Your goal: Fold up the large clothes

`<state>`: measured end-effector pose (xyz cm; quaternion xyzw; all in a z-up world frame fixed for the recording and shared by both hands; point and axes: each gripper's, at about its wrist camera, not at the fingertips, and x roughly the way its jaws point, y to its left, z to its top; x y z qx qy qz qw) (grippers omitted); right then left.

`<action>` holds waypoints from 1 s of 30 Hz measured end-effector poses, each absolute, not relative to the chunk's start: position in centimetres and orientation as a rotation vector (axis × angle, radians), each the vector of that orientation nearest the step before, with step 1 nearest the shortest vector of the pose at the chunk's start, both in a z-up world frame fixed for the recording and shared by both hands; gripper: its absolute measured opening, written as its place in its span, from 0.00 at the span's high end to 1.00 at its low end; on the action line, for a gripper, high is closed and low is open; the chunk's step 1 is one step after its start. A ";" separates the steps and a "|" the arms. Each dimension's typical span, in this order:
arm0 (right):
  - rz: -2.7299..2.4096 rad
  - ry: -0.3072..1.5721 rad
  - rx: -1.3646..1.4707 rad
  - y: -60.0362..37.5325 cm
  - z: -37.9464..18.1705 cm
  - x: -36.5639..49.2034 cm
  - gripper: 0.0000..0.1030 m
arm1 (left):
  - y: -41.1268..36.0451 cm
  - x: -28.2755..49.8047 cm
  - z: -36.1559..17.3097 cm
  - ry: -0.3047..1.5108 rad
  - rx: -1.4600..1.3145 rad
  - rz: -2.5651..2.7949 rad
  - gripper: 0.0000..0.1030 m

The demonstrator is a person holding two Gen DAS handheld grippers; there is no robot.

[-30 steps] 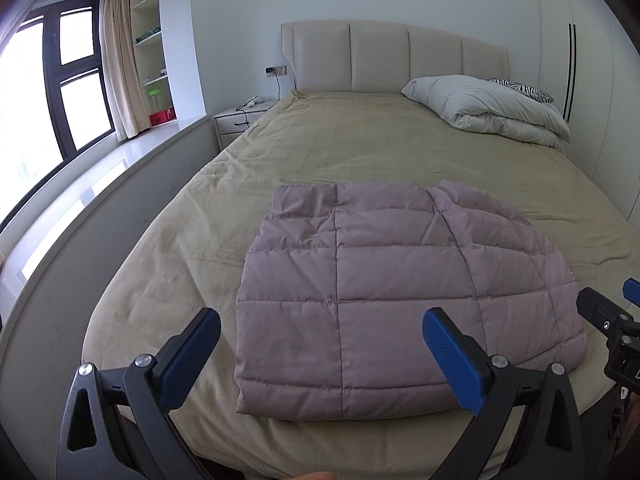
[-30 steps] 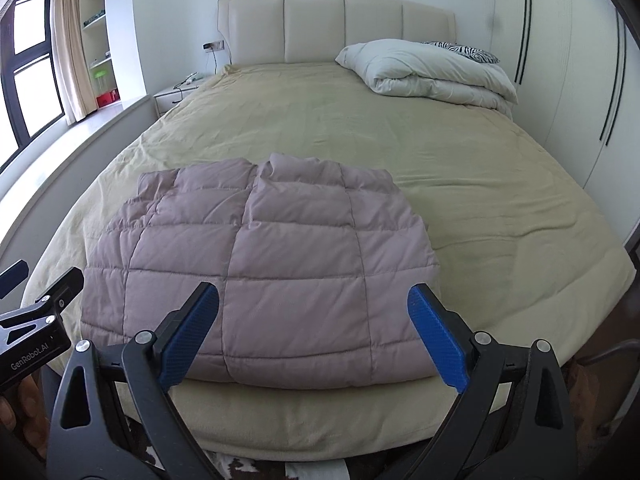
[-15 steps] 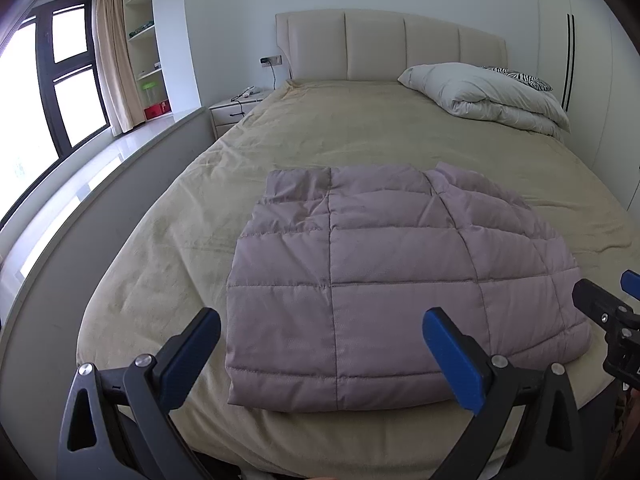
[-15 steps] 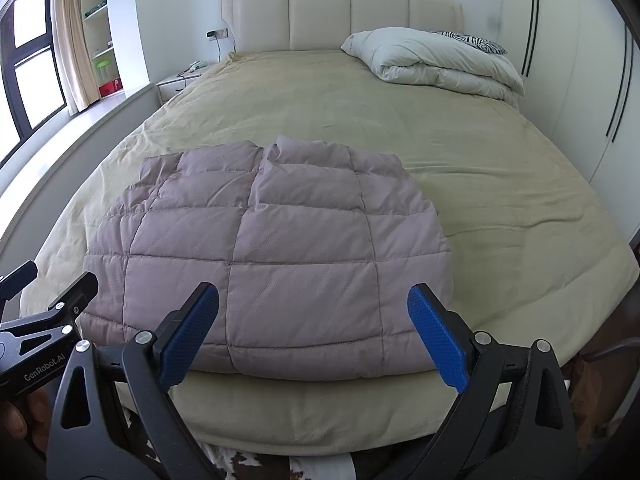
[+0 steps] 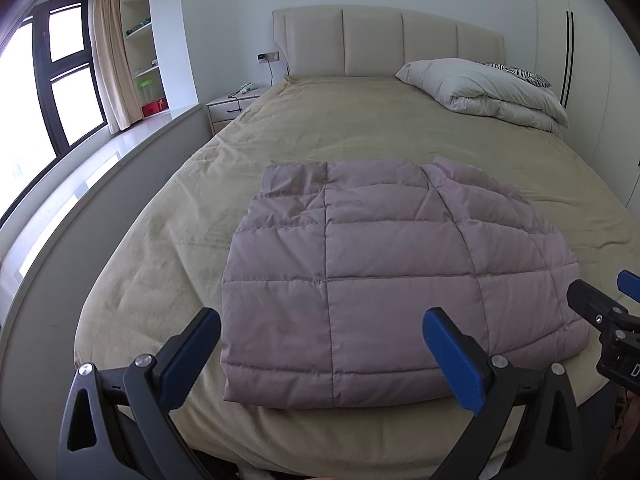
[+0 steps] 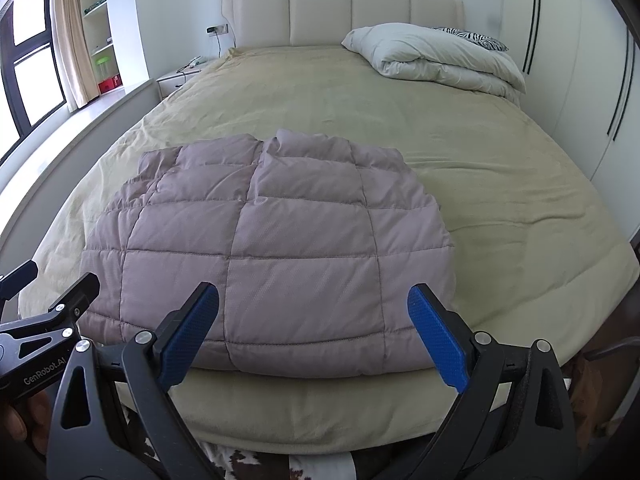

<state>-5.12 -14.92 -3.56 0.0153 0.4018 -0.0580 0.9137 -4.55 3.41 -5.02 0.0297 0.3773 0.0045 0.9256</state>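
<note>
The quilted mauve jacket (image 5: 384, 280) lies flat on the beige bedspread (image 5: 360, 128) near the foot edge, seemingly already folded into a rough rectangle. To fold it again well, I'd pinch its two near corners evenly and carry them together so the puffy layers don't slide. The left gripper (image 5: 324, 344) hangs just short of the jacket's near-left hem, fingers wide apart, holding nothing. The right gripper (image 6: 312, 320) hovers by the near-right hem, equally spread and empty.
</note>
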 end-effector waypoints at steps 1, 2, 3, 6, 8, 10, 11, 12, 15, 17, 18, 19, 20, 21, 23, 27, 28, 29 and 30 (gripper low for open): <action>-0.120 0.828 0.031 -14.9 -3.6 -5.1 0.06 | 3.4 -4.5 -5.0 0.775 0.060 0.010 0.00; -0.120 0.828 0.031 -14.9 -3.6 -5.1 0.06 | 3.4 -4.5 -5.1 0.776 0.060 0.011 0.00; -0.120 0.828 0.032 -14.8 -3.6 -5.1 0.06 | 3.4 -4.5 -5.1 0.777 0.061 0.012 0.00; -0.121 0.827 0.030 -14.8 -3.6 -5.2 0.06 | 3.3 -4.5 -5.2 0.781 0.060 0.011 0.00; -0.119 0.828 0.032 -14.8 -3.6 -5.2 0.06 | 3.3 -4.5 -5.3 0.782 0.061 0.010 0.00; -0.121 0.828 0.032 -14.8 -3.7 -5.2 0.06 | 3.3 -4.5 -5.3 0.783 0.063 0.009 0.00; -0.120 0.829 0.032 -14.8 -3.6 -5.1 0.06 | 3.3 -4.4 -5.2 0.783 0.063 0.009 0.00; -0.119 0.831 0.031 -14.8 -3.7 -5.1 0.06 | 3.3 -4.4 -5.2 0.783 0.063 0.010 0.00; -0.119 0.831 0.031 -14.8 -3.7 -5.1 0.06 | 3.3 -4.5 -5.2 0.782 0.063 0.010 0.00; -0.119 0.831 0.031 -14.8 -3.7 -5.1 0.06 | 3.4 -4.4 -5.2 0.783 0.063 0.010 0.00; -0.119 0.830 0.031 -14.8 -3.7 -5.1 0.06 | 3.4 -4.4 -5.2 0.783 0.062 0.009 0.00; -0.119 0.830 0.031 -14.8 -3.7 -5.1 0.06 | 3.4 -4.4 -5.2 0.784 0.062 0.009 0.00; -0.119 0.831 0.030 -14.8 -3.7 -5.1 0.06 | 3.4 -4.4 -5.2 0.783 0.063 0.009 0.00; -0.120 0.832 0.030 -14.8 -3.7 -5.1 0.06 | 3.4 -4.4 -5.2 0.783 0.064 0.009 0.00; -0.120 0.832 0.031 -14.7 -3.7 -5.1 0.06 | 3.4 -4.4 -5.2 0.784 0.061 0.008 0.00; -0.119 0.834 0.033 -14.8 -3.8 -5.1 0.06 | 3.3 -4.4 -5.2 0.783 0.063 0.009 0.00; -0.119 0.834 0.032 -14.8 -3.8 -5.1 0.06 | 3.3 -4.4 -5.2 0.783 0.062 0.009 0.00; -0.119 0.834 0.032 -14.8 -3.8 -5.1 0.06 | 3.3 -4.4 -5.2 0.784 0.063 0.009 0.00; -0.119 0.834 0.032 -14.8 -3.8 -5.1 0.06 | 3.3 -4.4 -5.2 0.784 0.063 0.009 0.00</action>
